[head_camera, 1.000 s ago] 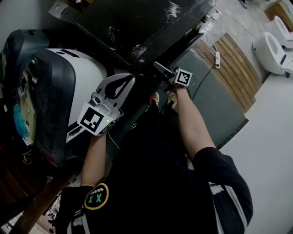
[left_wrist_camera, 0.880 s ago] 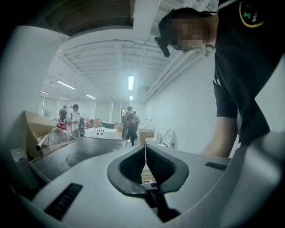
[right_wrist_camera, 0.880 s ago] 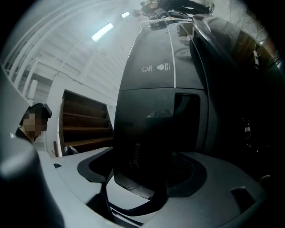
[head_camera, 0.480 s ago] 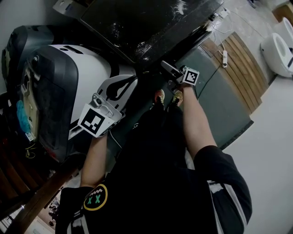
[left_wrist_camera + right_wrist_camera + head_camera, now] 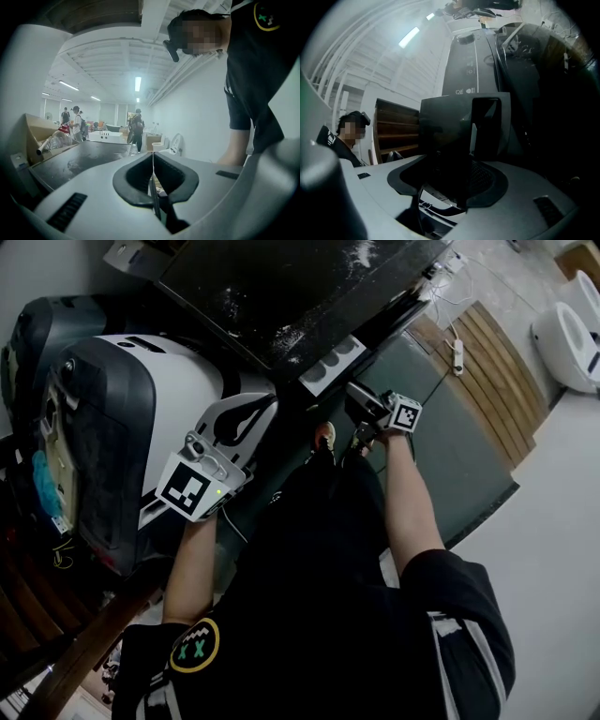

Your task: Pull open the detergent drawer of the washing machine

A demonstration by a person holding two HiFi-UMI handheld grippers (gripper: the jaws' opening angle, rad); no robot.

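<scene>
Now seeing the pale grey compartmented plastic detergent drawer poking out of the dark-topped washing machine, right gripper just clamping tighter on its dark front. Looks nearly open; left gripper clenched empty.

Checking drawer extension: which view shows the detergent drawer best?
Head view: the detergent drawer is seen from above, slid out, pale compartments exposed. Right gripper view shows only its dark front panel, close up. Left gripper view doesn't show it.
</scene>
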